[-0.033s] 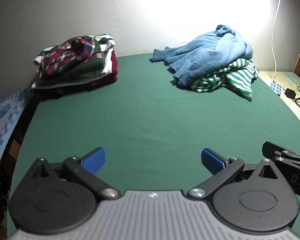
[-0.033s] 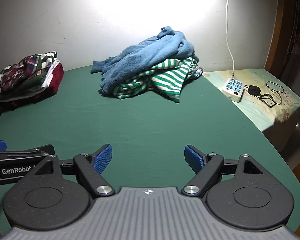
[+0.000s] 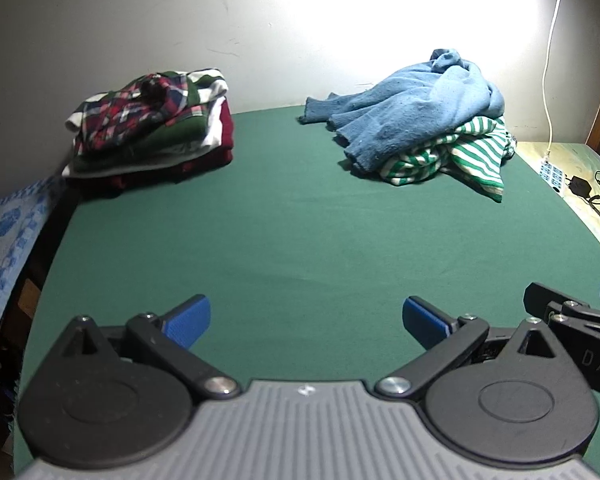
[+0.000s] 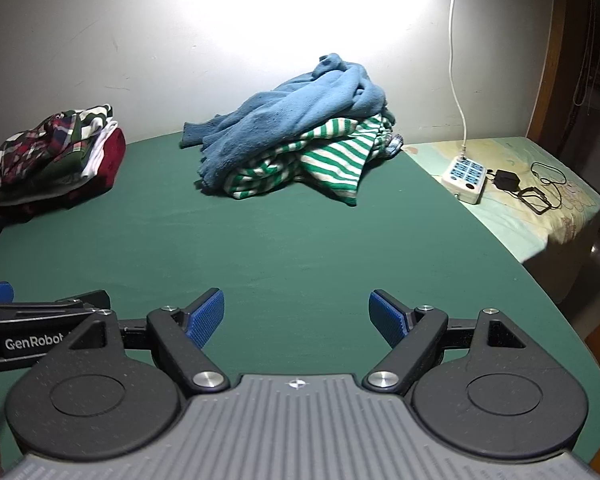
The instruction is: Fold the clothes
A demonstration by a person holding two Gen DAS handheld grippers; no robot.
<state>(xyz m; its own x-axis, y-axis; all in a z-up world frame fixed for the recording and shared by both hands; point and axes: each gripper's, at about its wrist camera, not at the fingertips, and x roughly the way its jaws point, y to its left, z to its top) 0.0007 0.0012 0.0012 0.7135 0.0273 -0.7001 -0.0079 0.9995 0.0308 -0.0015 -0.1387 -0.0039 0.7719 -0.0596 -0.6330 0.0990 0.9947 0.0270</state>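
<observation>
Two heaps of clothes sit at the far edge of the green table, against the wall. We log the unfolded heap at about 1 o'clock in the left wrist view and 12 o'clock in the right wrist view: a blue sweater draped over a green-and-white striped shirt. The sweater's long axis runs roughly 9 to 3 o'clock, with both sleeve cuffs pointing toward 9 o'clock. It looks crumpled and bunched highest at its 3 o'clock end; a point of the striped shirt trails toward 5 o'clock. At 10 o'clock lies the folded stack, plaid on top, dark red at the bottom, edges roughly squared.

Left gripper: we see the jaws spread wide, blue pads empty, hovering over bare cloth at the near edge. Right gripper: likewise spread wide, holding nothing, touching nothing. They sit side by side. A power strip rests off the table at 2 o'clock.
</observation>
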